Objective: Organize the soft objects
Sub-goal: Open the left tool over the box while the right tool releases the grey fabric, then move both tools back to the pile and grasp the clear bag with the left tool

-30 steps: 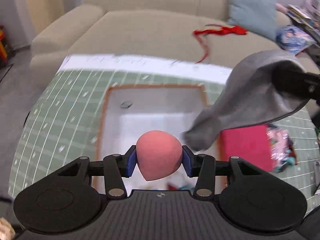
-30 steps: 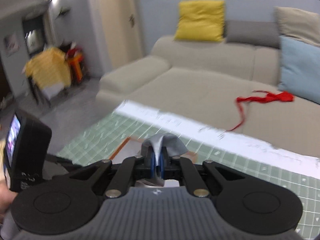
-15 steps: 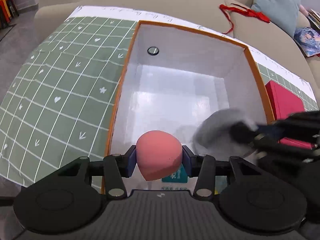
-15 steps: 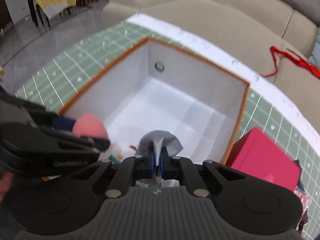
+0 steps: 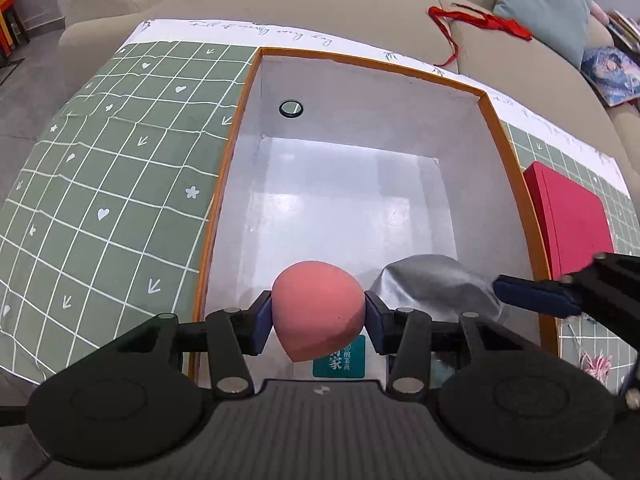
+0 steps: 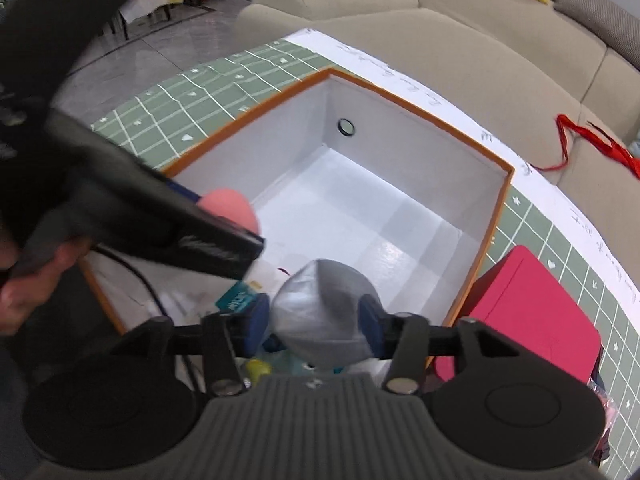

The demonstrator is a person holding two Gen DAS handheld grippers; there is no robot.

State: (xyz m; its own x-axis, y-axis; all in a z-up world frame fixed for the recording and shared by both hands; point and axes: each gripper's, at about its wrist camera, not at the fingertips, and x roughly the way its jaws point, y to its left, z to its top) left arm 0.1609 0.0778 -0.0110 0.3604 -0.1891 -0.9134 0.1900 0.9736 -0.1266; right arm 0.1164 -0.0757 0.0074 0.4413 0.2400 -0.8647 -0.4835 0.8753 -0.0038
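Note:
A pink egg-shaped sponge [image 5: 318, 312] sits between the blue pads of my left gripper [image 5: 318, 320], low over the near end of the white box with an orange rim [image 5: 224, 184]. The left jaws are opening a little, but both pads still touch the sponge. My right gripper [image 6: 312, 320] hangs over the same end of the box [image 6: 492, 232]. Its jaws are opening, with a bunched grey cloth [image 6: 324, 308] loose between the spread pads. The cloth [image 5: 432, 284] lies just right of the sponge. In the right wrist view the sponge [image 6: 230, 206] shows behind a left finger [image 6: 200, 236].
A teal-labelled packet [image 5: 339, 360] and other small items lie in the box's near end. A red box [image 5: 568, 220] stands right of it on the green gridded tablecloth [image 5: 100, 184]. A beige sofa with a red ribbon [image 5: 480, 20] lies beyond. A hand [image 6: 24, 292] holds the left gripper.
Both grippers came down from above the table into the near end of the box. The right jaws, pinched shut on the grey cloth before, now stand apart around it.

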